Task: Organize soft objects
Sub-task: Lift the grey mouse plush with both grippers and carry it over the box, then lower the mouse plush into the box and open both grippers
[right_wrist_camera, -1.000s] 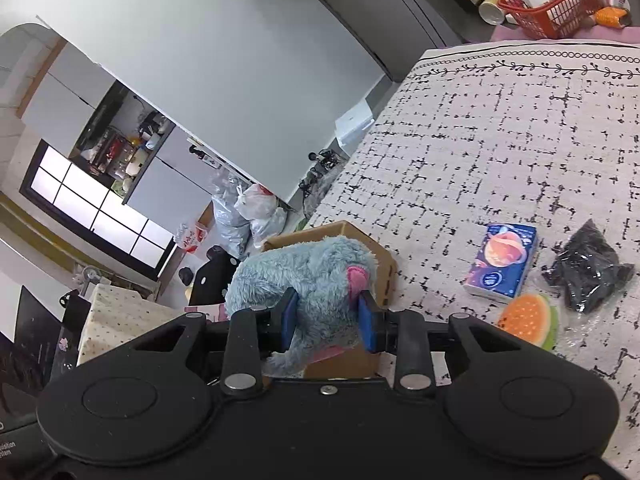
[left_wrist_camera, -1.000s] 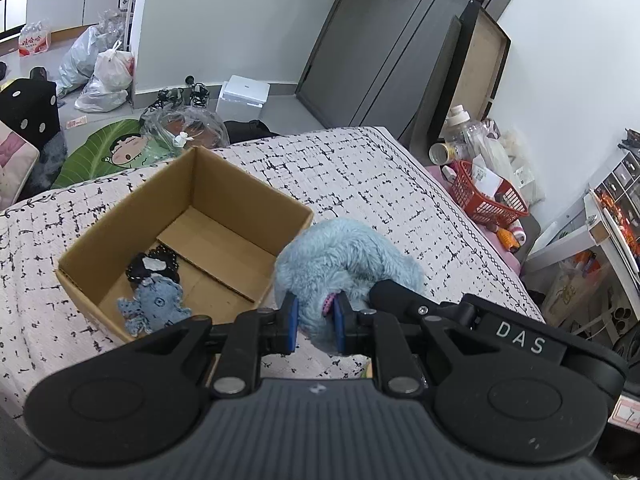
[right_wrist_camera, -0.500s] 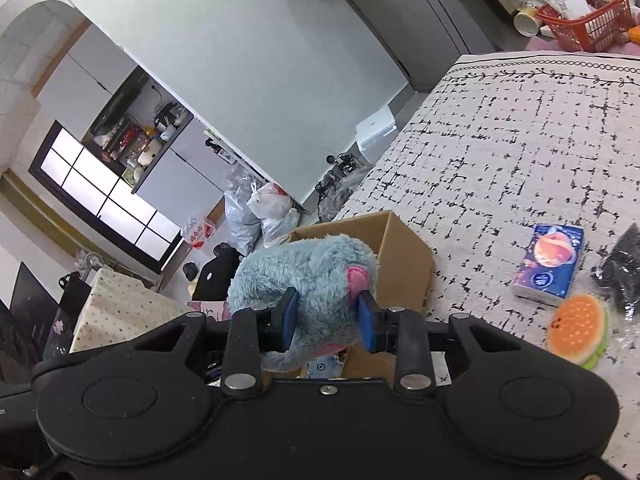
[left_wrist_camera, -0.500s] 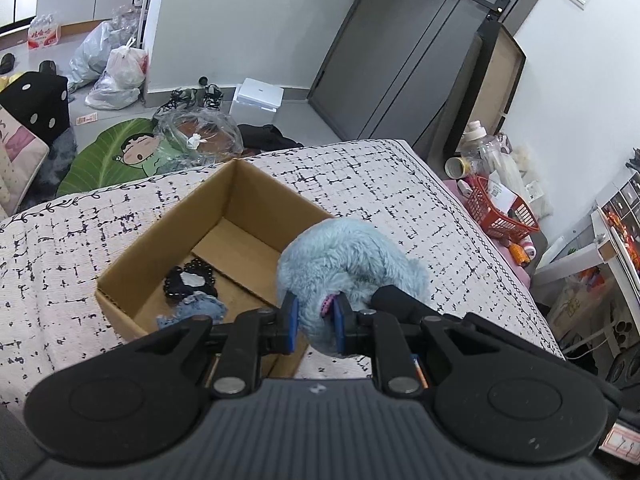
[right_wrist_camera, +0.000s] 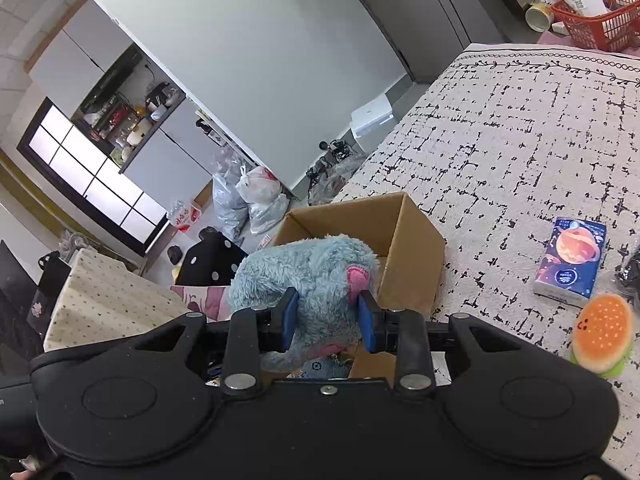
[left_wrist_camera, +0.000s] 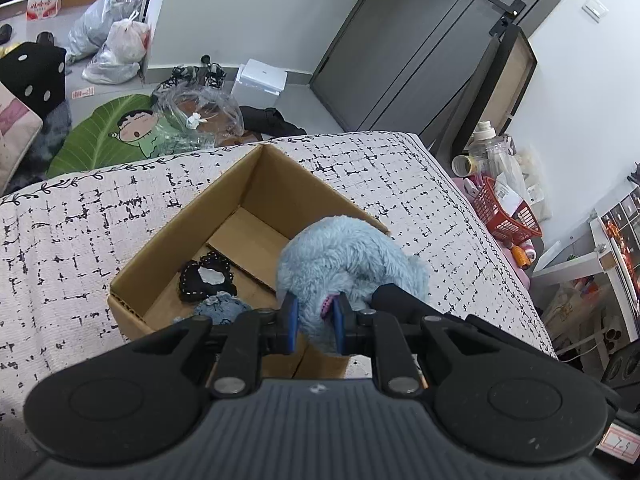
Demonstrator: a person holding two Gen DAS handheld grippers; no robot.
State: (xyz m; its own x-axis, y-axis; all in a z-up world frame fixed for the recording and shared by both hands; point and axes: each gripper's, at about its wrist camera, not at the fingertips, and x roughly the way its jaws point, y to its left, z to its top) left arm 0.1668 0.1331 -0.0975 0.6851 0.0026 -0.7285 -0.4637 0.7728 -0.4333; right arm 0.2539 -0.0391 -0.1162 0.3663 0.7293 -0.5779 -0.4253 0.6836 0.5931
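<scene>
A fluffy light-blue plush toy [left_wrist_camera: 344,256] with pink parts is held by both grippers over the near right corner of an open cardboard box [left_wrist_camera: 256,184] on the bed. My left gripper [left_wrist_camera: 314,322] is shut on the plush's lower part. My right gripper [right_wrist_camera: 327,316] is shut on the plush [right_wrist_camera: 308,268] too, and its body shows beside the plush in the left wrist view. Inside the box lie a black scrunchie [left_wrist_camera: 206,280] and a small blue denim item [left_wrist_camera: 220,307]. The box also shows in the right wrist view [right_wrist_camera: 412,240].
On the bedcover [right_wrist_camera: 500,140] to the right lie a blue tissue pack [right_wrist_camera: 570,258], a burger-shaped plush [right_wrist_camera: 602,332] and a black item [right_wrist_camera: 632,272] at the frame edge. A red basket [left_wrist_camera: 506,212] sits beyond the bed's right edge. Bags and clutter cover the floor.
Both grippers have carried the plush left and forward, from beside the box's right wall to over its near right corner. The box now sits more central in both views.
</scene>
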